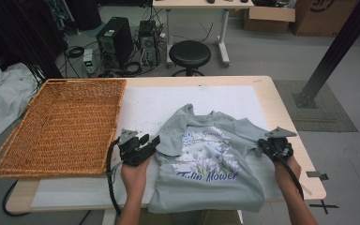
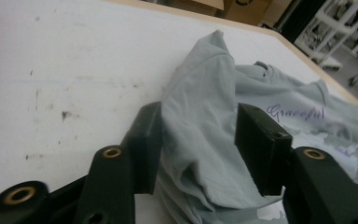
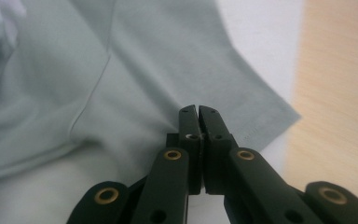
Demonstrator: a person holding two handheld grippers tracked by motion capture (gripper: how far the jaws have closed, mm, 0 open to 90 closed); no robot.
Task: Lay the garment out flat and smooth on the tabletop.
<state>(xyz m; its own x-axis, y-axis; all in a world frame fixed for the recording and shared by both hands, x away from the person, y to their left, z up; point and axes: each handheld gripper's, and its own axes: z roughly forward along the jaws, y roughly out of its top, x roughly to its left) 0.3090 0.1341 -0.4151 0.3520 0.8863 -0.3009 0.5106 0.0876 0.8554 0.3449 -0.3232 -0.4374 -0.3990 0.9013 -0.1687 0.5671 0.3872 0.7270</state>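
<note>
A grey-green T-shirt (image 1: 211, 159) is lying crumpled on the white mat (image 1: 168, 105) covering the tabletop (image 1: 288, 122), its hem hanging over the near edge. Across the chest the print is reading "Tulip Flower" in purple letters under a bunch of purple flowers, seen in the high view. The left gripper view is picking up another word higher on the print, "Graceful" in purple script, which is too small to read from above.

The left gripper (image 1: 143, 145) is sitting at the shirt's left sleeve (image 2: 200, 116), and its fingers (image 2: 144, 144) are standing wide, one on each side of a raised fold of sleeve cloth; the cloth is touching the left finger while a gap is showing at the right one. The right gripper (image 1: 274, 146) is working at the shirt's right edge near the tabletop's right side. The right gripper view is showing its fingers (image 3: 189, 135) pressed together with no gap at the tips, lying over the hemmed sleeve; whether they are pinching any cloth I cannot tell.

The high view is also giving us a wicker basket (image 1: 61, 126) on the left of the tabletop, well apart from the shirt, with a black stool (image 1: 190, 55) and computer towers (image 1: 115, 41) on the floor beyond. The right gripper view is showing bare wood just past the mat's edge.
</note>
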